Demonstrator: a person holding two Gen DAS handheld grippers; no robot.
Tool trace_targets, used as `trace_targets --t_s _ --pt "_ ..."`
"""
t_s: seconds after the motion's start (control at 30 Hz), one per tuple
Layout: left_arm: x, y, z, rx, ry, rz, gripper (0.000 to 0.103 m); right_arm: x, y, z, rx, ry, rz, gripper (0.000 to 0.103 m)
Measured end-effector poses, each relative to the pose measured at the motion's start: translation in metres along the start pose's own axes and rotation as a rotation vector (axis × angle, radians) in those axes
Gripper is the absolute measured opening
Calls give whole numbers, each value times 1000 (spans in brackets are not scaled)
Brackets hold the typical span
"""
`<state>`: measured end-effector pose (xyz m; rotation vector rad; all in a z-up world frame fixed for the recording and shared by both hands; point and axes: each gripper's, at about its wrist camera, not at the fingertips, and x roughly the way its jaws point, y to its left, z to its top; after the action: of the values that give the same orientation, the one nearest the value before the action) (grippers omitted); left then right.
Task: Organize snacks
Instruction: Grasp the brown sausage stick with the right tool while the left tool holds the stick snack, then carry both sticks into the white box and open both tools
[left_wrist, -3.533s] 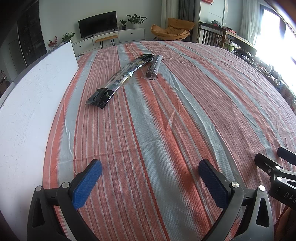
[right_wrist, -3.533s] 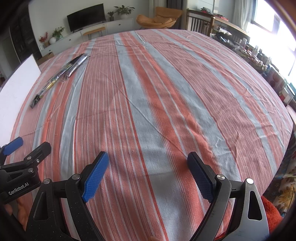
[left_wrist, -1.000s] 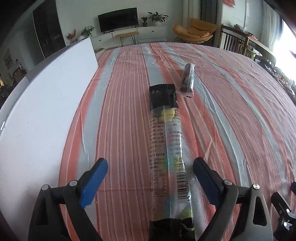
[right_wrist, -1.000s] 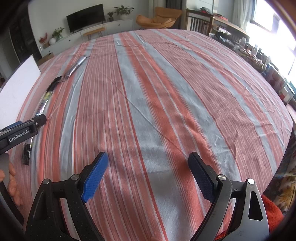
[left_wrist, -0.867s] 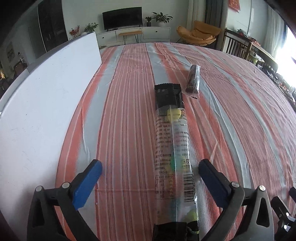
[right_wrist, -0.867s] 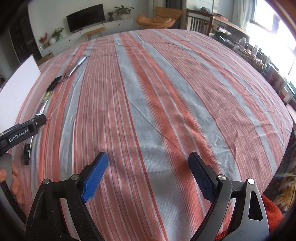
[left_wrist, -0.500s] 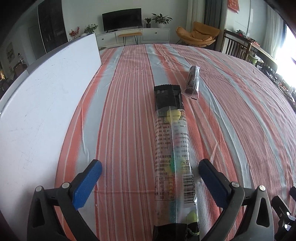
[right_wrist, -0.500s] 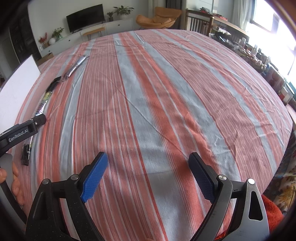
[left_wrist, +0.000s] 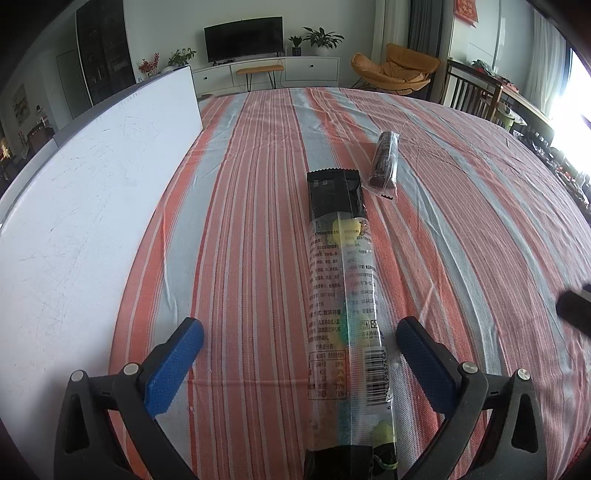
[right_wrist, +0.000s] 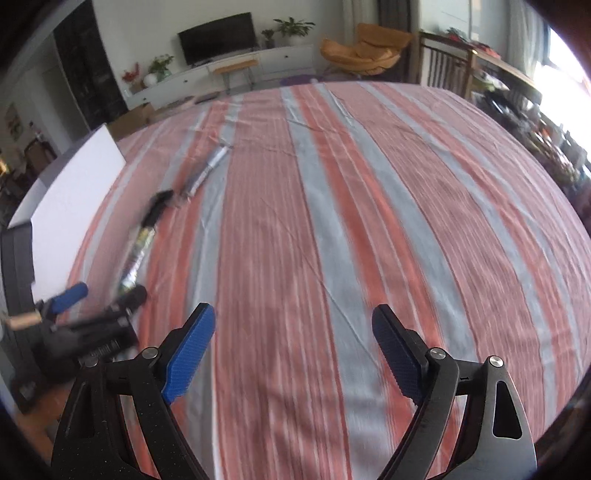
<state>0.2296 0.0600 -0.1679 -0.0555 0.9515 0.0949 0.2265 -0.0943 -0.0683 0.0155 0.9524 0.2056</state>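
Observation:
A long clear snack pack with black ends (left_wrist: 343, 295) lies lengthwise on the striped tablecloth, its near end passing between the fingers of my left gripper (left_wrist: 299, 336), which is open and not touching it. A shorter dark snack pack (left_wrist: 384, 162) lies just beyond it to the right. In the blurred right wrist view the long pack (right_wrist: 142, 243) and the short pack (right_wrist: 205, 171) lie at the left, with the left gripper (right_wrist: 99, 299) at the long pack's near end. My right gripper (right_wrist: 293, 332) stands open over bare cloth.
A white board (left_wrist: 85, 206) stands along the table's left edge. The striped tablecloth (right_wrist: 369, 206) covers the whole table. Beyond the far edge are a TV cabinet (left_wrist: 266, 74) and an orange chair (left_wrist: 395, 70). A dark part of the right gripper (left_wrist: 574, 308) shows at the right.
The right gripper's view has tilted and swung, now blurred by motion, with the left gripper seen further in. The left gripper has barely moved; both packs lie as before.

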Motion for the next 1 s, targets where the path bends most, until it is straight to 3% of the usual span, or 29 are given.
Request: trace_targets --t_s 0.13,0.27,0.33,0.37,0.4,0.43,0.47,0.5,0.67,0.73,0.77,0.8,0.83,0.9,1.0 --pt "0 0 0 0 0 0 103 49 29 62 -18 67 125 88" --pt "0 0 0 -1 0 0 103 98 59 96 13 127 143 85" --pt "0 0 0 -1 0 0 103 120 73 105 15 169 119 59" --pt "0 0 0 -1 0 0 103 130 78 106 8 199 97 38" --pt "0 0 0 0 0 0 103 138 81 106 0 226 76 40" --pt "0 0 0 -1 0 0 103 136 84 107 -10 198 59 39" --pt "-1 0 0 -1 0 -1 103 138 83 107 -6 212 48 34" --pt "-1 0 -1 -1 0 -2 103 136 78 107 14 212 55 22" --pt "-3 1 -1 31 25 -35 101 111 30 87 74 262 114 19" --pt "-7 3 1 29 30 -41 87 89 2 71 123 274 174 19" --pt "-11 4 1 24 23 -42 65 79 -6 63 146 277 200 19" --pt "-13 3 1 31 21 -35 38 67 -18 53 184 279 240 19" --pt "-15 1 2 42 21 -45 27 54 -30 42 228 278 289 19" --pt "-19 5 3 16 38 -90 20 33 -46 22 315 268 371 19" --pt "-45 15 4 -47 15 -169 19 4 -64 -10 426 237 462 18"
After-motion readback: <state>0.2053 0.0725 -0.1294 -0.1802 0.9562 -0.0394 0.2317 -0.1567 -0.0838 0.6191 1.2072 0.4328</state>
